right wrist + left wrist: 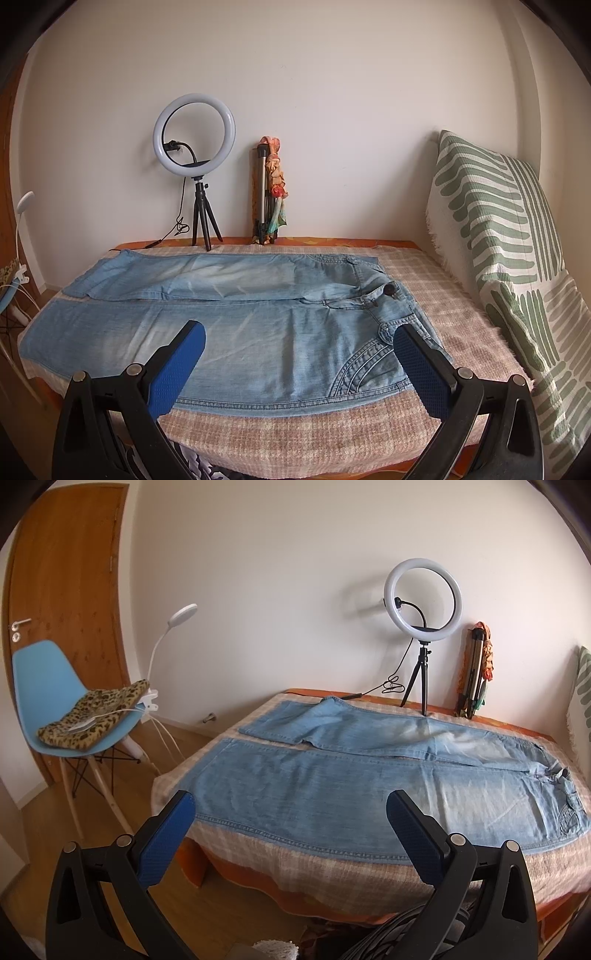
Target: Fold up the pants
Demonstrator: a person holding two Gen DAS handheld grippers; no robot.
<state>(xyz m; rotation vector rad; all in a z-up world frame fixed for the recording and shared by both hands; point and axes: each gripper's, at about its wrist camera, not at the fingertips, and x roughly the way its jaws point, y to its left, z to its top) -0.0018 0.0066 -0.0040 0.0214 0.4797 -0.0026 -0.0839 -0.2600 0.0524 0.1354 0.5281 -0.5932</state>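
Light blue denim pants (pixel 332 775) lie flat and spread on a checked beige blanket (pixel 332 871) on the bed, legs to the left, waist to the right. They also show in the right wrist view (pixel 236 325), with the waist button (pixel 388 290) at the right. My left gripper (pixel 290 808) is open and empty, held above the near leg's lower part. My right gripper (pixel 299 343) is open and empty, held above the near edge by the hip pocket (pixel 365 365).
A ring light on a tripod (pixel 423 605) and a folded tripod with a scarf (pixel 476 668) stand at the bed's far edge. A green-patterned pillow (pixel 491 236) leans at the right. A blue chair (pixel 48 694) with a leopard cushion stands left by the door.
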